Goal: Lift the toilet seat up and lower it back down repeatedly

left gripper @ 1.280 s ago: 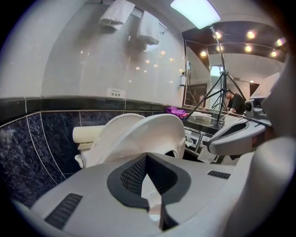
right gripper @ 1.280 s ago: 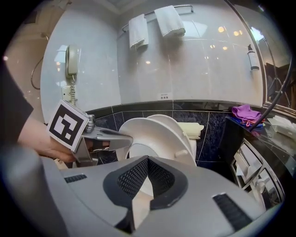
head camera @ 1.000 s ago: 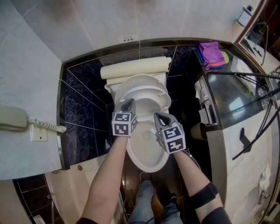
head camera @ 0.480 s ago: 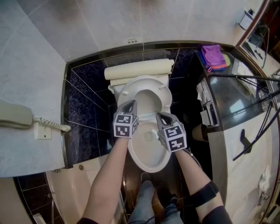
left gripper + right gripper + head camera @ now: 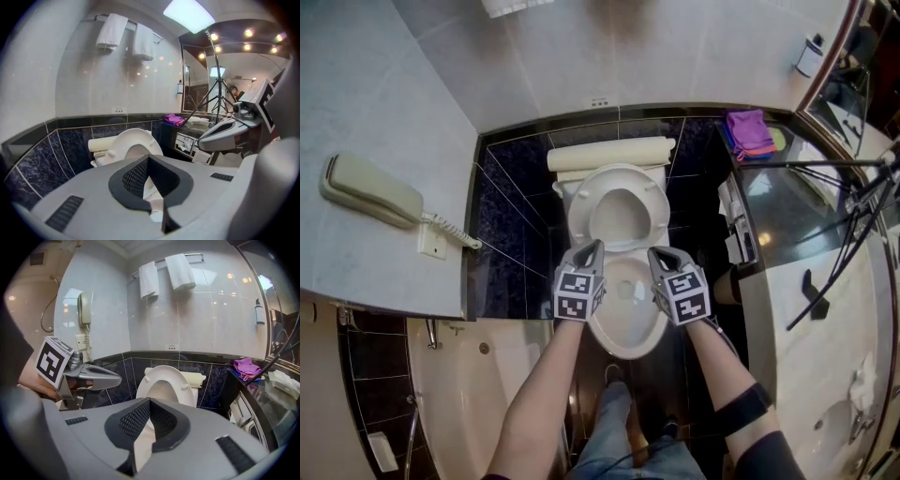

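The white toilet seat [image 5: 617,175] stands raised, its ring leaning back toward the cream tank top [image 5: 609,153]. Below it the open bowl [image 5: 628,330] shows. My left gripper [image 5: 593,246] and right gripper [image 5: 660,253] hover side by side over the bowl's near half, both shut and holding nothing. Their tips sit just short of the seat's lower edge, not touching it. In the left gripper view the raised seat [image 5: 133,136] shows beyond the closed jaws [image 5: 148,159]. In the right gripper view the seat [image 5: 165,371] stands upright ahead of the closed jaws [image 5: 149,401].
A wall phone [image 5: 370,190] hangs at the left and a bathtub rim [image 5: 459,375] lies below it. A dark counter at the right holds a purple cloth [image 5: 748,131], with tripod legs [image 5: 825,164] over it. White towels [image 5: 180,270] hang on the far wall. The person's legs stand before the bowl.
The seat has swung from partly raised to nearly upright against the tank. Both grippers have drawn back from it toward the bowl's front, and the head view has tilted.
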`<action>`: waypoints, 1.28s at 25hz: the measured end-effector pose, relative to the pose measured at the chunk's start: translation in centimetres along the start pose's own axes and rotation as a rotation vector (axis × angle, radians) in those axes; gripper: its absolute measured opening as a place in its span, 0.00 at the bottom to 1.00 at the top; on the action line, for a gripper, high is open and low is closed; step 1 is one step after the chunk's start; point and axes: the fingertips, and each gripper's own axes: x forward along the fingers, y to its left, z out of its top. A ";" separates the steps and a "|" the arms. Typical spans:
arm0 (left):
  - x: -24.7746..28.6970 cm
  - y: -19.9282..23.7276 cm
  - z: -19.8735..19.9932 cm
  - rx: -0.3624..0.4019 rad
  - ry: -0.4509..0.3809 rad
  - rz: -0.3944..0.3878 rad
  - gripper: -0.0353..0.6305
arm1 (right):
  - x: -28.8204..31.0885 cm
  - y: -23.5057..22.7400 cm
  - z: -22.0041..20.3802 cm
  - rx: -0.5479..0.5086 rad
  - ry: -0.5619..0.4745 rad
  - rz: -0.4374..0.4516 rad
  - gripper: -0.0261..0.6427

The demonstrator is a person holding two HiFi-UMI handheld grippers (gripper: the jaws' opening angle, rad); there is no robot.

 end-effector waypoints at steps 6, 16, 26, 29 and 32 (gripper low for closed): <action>-10.3 -6.2 1.6 0.009 -0.012 0.024 0.04 | -8.6 2.4 -0.1 -0.022 -0.016 0.033 0.06; -25.4 -16.0 1.8 0.033 -0.045 0.086 0.03 | -24.1 6.1 -2.3 -0.065 -0.046 0.074 0.06; -33.7 -21.4 0.7 0.013 -0.078 0.099 0.03 | -33.4 8.1 -4.7 -0.088 -0.073 0.097 0.06; -34.6 -22.7 0.0 0.012 -0.078 0.098 0.03 | -34.4 8.4 -5.8 -0.087 -0.068 0.099 0.06; -34.9 -23.3 -0.5 0.012 -0.080 0.107 0.03 | -34.8 8.5 -6.9 -0.087 -0.055 0.101 0.06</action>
